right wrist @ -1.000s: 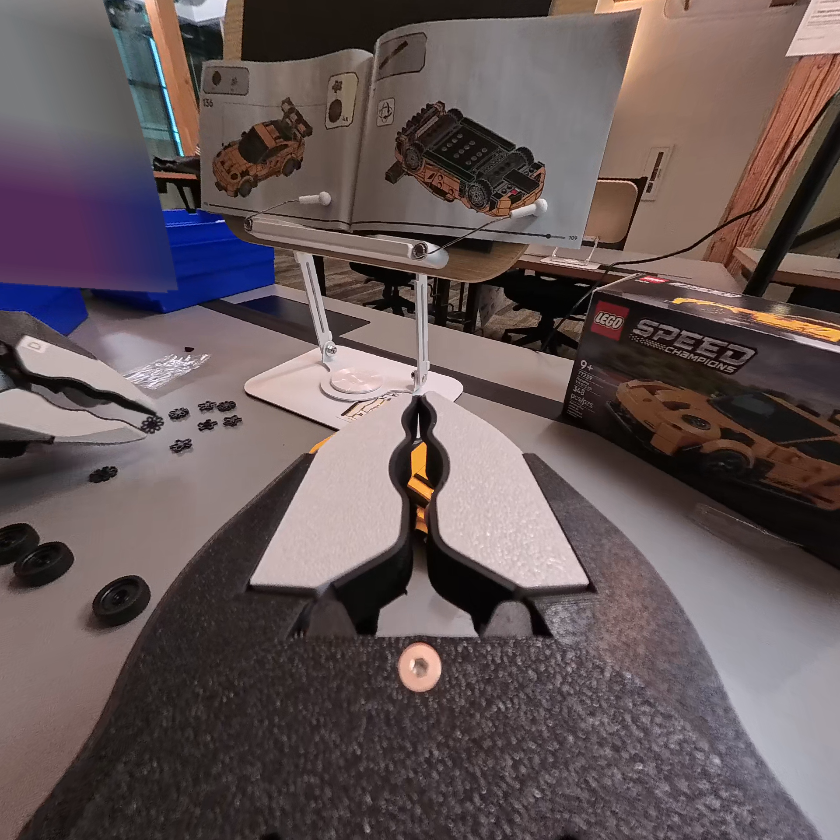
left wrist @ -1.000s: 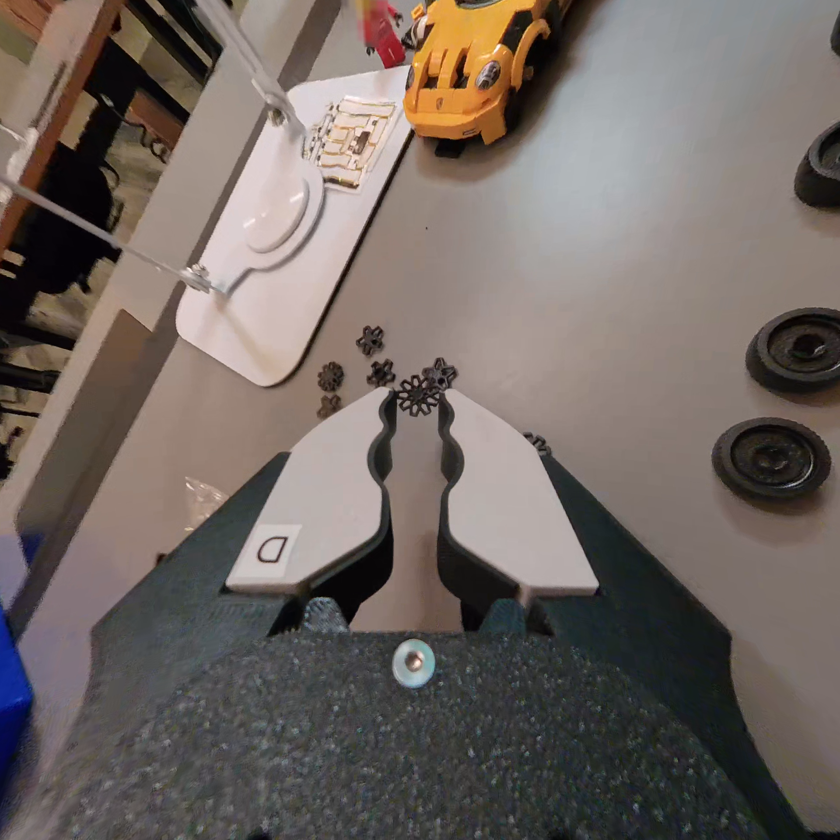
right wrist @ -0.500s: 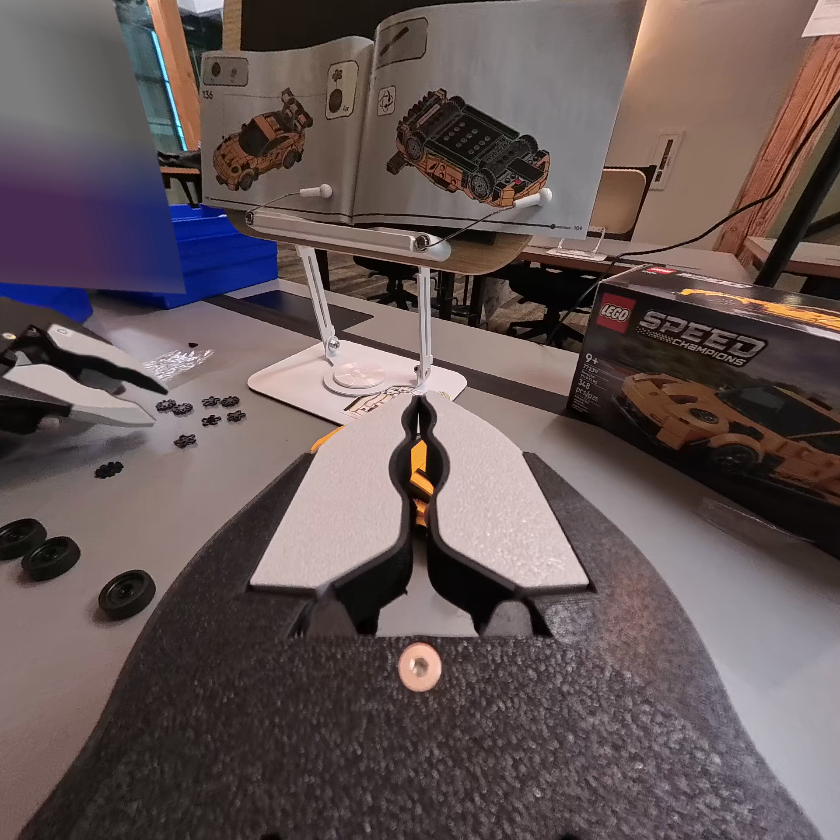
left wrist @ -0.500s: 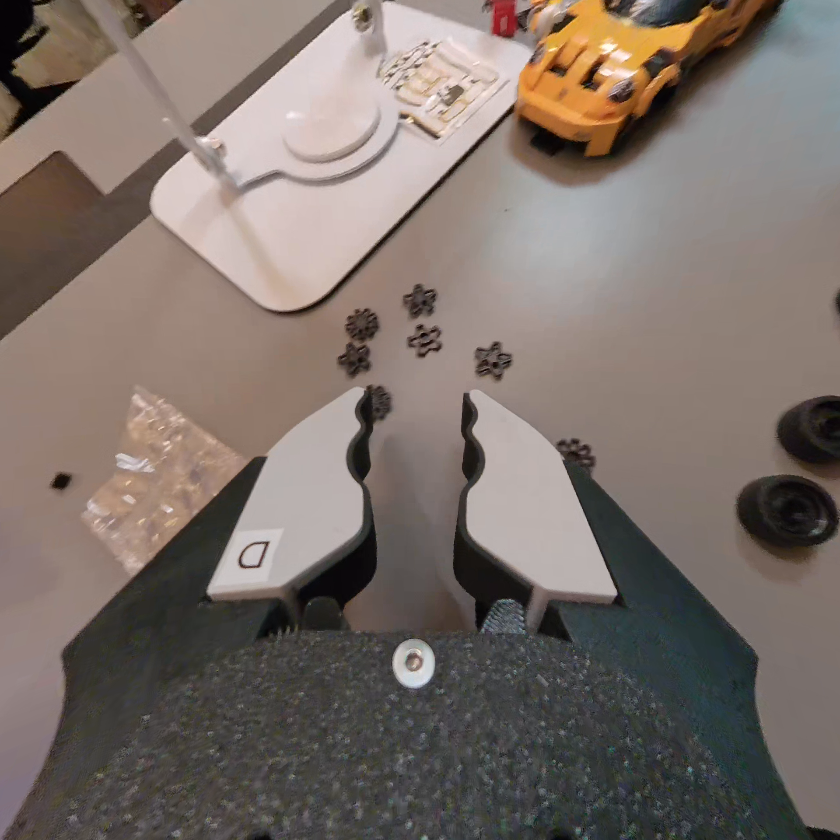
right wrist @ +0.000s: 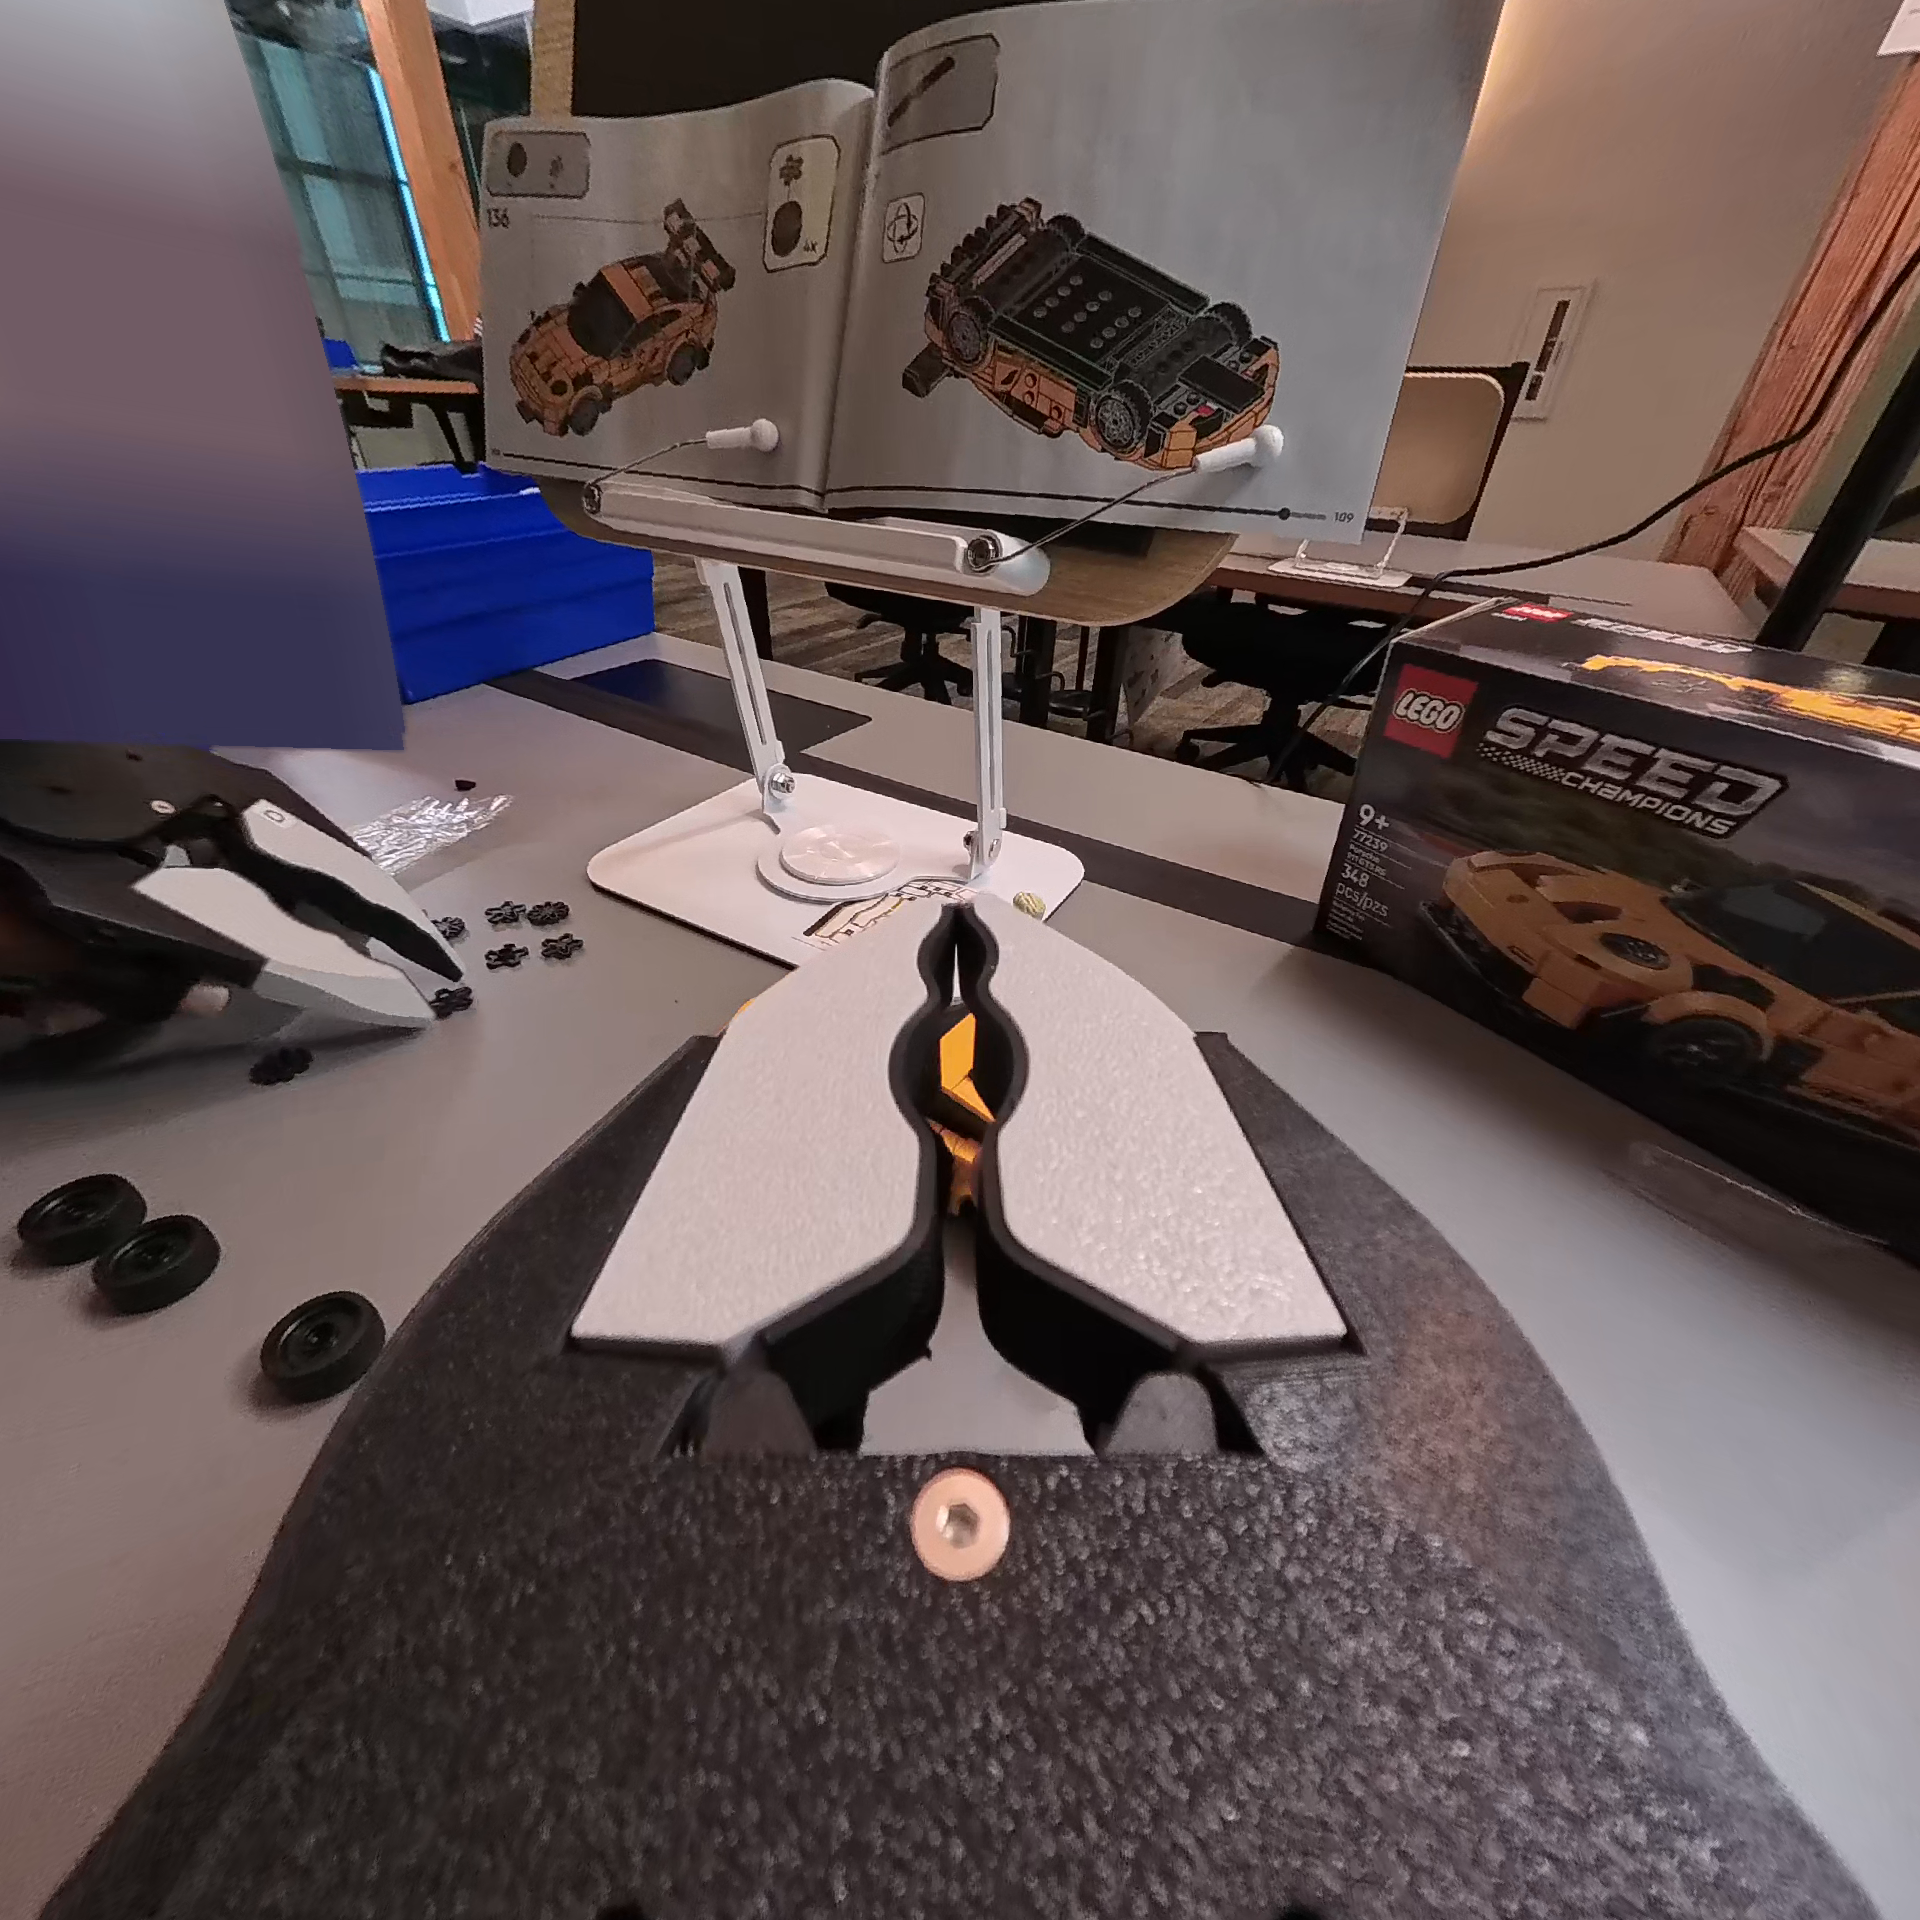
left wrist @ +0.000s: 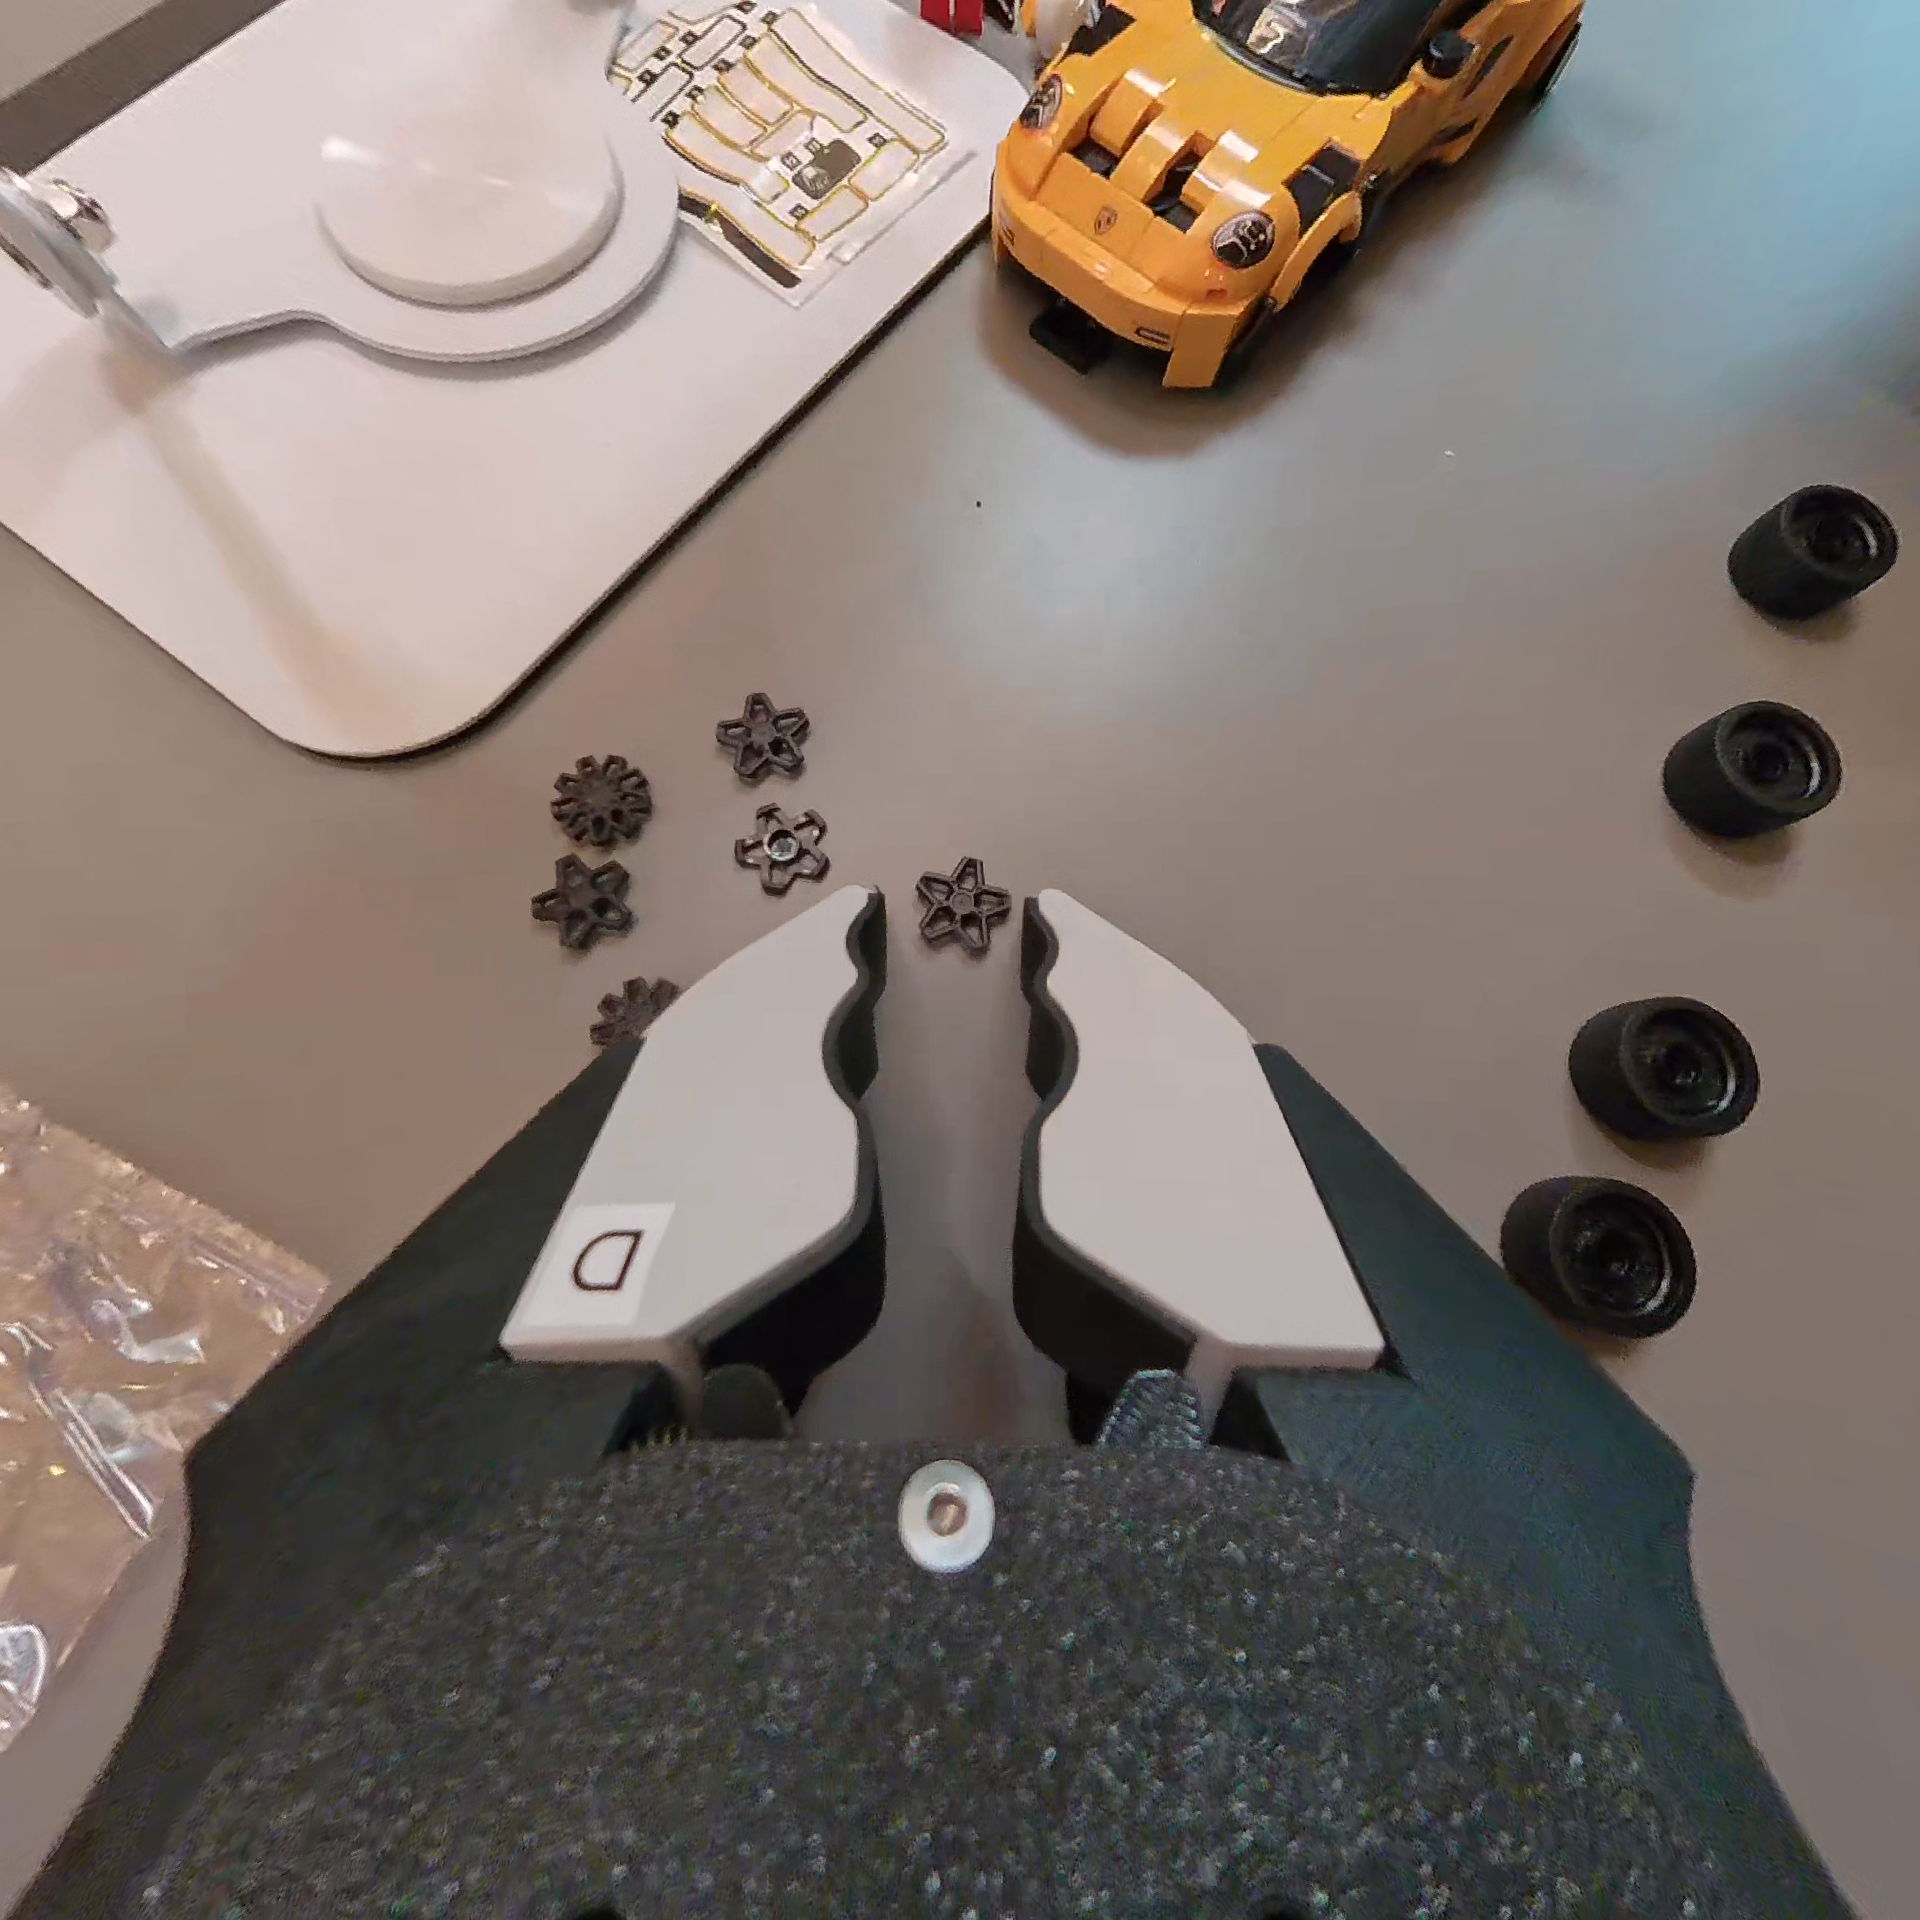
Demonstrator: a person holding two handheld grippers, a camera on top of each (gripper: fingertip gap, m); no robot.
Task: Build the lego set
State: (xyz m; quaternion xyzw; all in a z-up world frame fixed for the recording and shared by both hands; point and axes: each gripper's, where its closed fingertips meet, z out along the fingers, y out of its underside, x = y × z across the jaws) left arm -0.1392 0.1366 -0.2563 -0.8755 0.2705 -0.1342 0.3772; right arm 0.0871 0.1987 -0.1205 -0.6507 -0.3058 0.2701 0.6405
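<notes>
My left gripper [left wrist: 954, 907] is open and low over the grey table. A black star-shaped rim insert [left wrist: 964, 906] lies on the table between its fingertips, apart from both. Several more black rim inserts [left wrist: 781, 849] lie to its left. Several black tyres [left wrist: 1662, 1070] lie to the right. The yellow Lego car [left wrist: 1195, 197] stands at the far side. My right gripper [right wrist: 958, 920] is shut, with its tips together. Yellow of the car [right wrist: 961, 1049] shows through the gap between its fingers. I cannot tell whether it grips the car. The left gripper [right wrist: 442, 992] also shows at the left of the right wrist view.
A white book stand [left wrist: 364, 416] holds the open instruction booklet [right wrist: 935, 281], with a sticker sheet [left wrist: 790, 156] on its base. A clear plastic bag [left wrist: 104, 1299] lies at the left. The set's box [right wrist: 1662, 883] stands at the right. Blue bins [right wrist: 499, 561] are behind. My right fingertips sit around 25 centimeters from my left ones.
My left gripper let go of a round rim insert, opened wider, and moved so that a star-shaped insert now lies between its tips. The right gripper has stayed still and shut.
</notes>
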